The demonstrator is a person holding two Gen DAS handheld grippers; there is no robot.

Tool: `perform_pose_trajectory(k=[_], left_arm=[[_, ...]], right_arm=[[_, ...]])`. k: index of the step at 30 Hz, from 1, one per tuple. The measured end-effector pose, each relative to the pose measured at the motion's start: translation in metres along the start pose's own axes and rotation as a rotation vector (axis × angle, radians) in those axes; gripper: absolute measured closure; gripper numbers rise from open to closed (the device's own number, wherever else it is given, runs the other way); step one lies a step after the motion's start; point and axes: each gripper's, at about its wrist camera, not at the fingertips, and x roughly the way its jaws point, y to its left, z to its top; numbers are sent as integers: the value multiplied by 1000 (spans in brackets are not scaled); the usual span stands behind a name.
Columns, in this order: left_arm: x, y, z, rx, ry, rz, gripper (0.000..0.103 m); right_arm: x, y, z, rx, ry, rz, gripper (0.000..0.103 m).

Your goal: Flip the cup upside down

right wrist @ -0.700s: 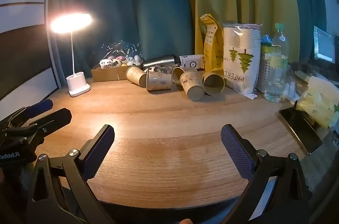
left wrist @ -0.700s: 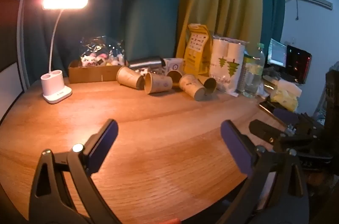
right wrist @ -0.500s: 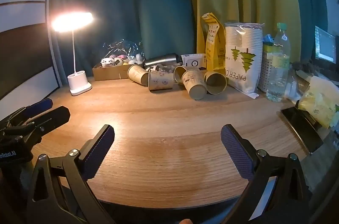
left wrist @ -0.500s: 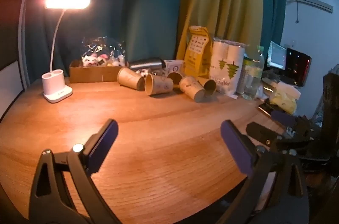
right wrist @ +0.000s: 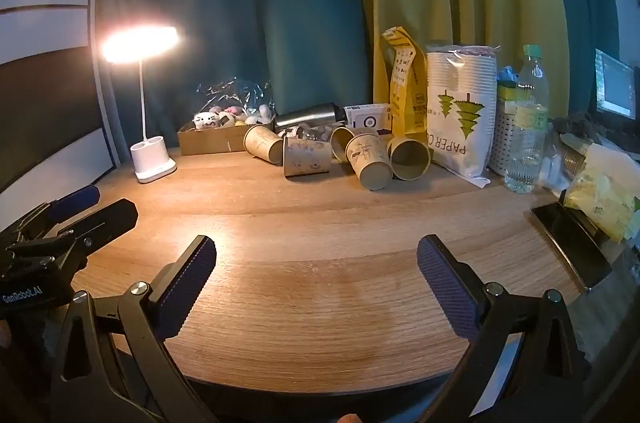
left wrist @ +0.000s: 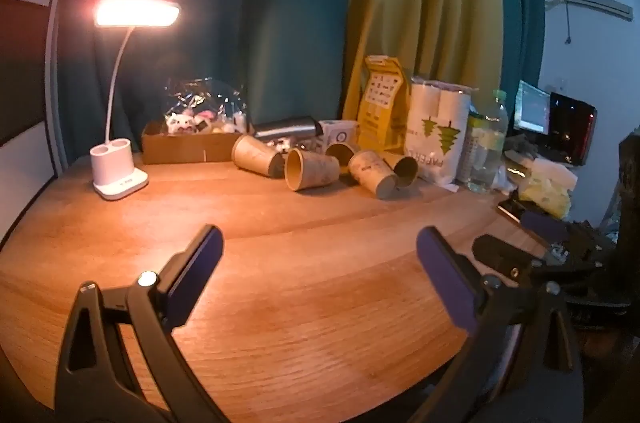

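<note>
Several brown paper cups lie on their sides in a cluster at the back of the wooden table (left wrist: 320, 303). One cup (left wrist: 310, 175) shows its mouth toward the left; another (left wrist: 372, 173) points toward me. The same cups show in the right wrist view, one (right wrist: 306, 161) side-on and one (right wrist: 370, 167) tipped forward. My left gripper (left wrist: 318, 263) is open and empty above the near part of the table, far from the cups. My right gripper (right wrist: 316, 269) is open and empty, also near the front edge. Each gripper shows at the edge of the other's view.
A lit white desk lamp (left wrist: 118, 175) stands back left. A cardboard box of toys (left wrist: 192, 143), a steel flask (left wrist: 286, 127), a yellow bag (left wrist: 382, 103), a pack of paper cups (right wrist: 460, 119) and a water bottle (right wrist: 524, 127) line the back. A phone (right wrist: 572, 243) lies at right.
Both grippers have shifted slightly; the cups sit a little lower and farther in both views. Nothing on the table has moved.
</note>
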Motion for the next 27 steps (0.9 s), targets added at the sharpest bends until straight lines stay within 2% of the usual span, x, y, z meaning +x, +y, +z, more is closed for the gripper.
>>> perform_pose_trajectory(k=[27], left_arm=[[-2,3,0,-5,-9,5,4]], right_arm=[[1,4,-3,1,-1,1,1]])
